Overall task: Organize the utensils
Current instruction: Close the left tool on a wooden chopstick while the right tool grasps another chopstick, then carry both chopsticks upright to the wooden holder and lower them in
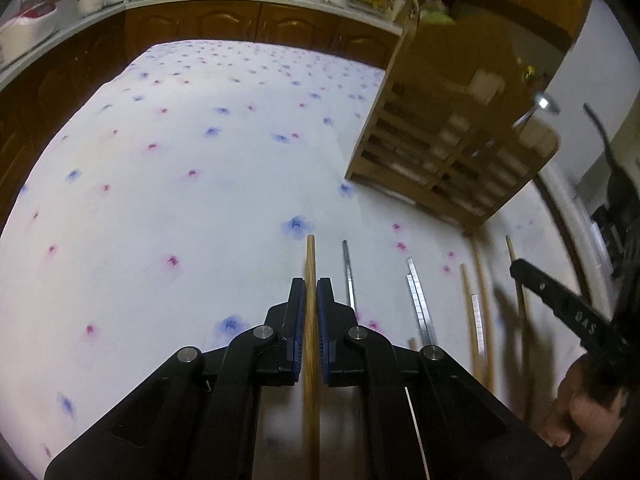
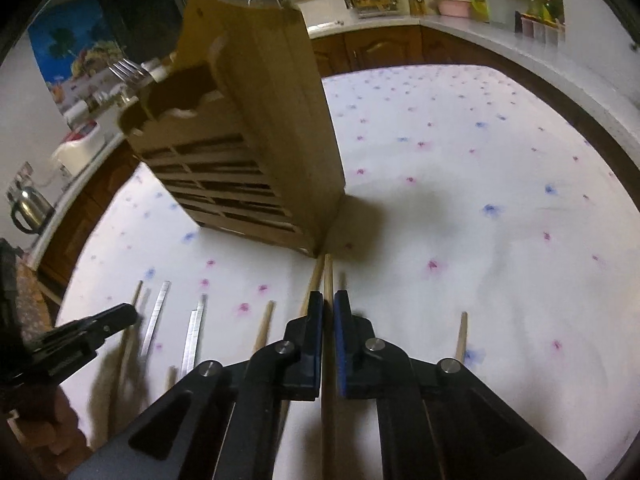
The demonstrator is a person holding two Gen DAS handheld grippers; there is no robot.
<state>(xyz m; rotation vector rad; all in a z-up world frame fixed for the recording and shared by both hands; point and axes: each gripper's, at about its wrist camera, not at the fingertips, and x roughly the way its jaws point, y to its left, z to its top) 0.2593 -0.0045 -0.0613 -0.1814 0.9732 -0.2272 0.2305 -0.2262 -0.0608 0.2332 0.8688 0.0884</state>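
- Tools squeeze sticks: the left tool (image 1: 311,292) is shut tight on a long thin wooden chopstick (image 1: 310,256).
- The right tool (image 2: 328,306) pinches another wooden chopstick (image 2: 328,276) on the flowery white surface (image 2: 460,200), near the slatted wooden utensil box (image 2: 256,128).

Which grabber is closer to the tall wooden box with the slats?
Right. The right gripper, shut on a wooden chopstick, sits just in front of the wooden box. The left gripper, shut on another chopstick, is farther from the box, off to its side.
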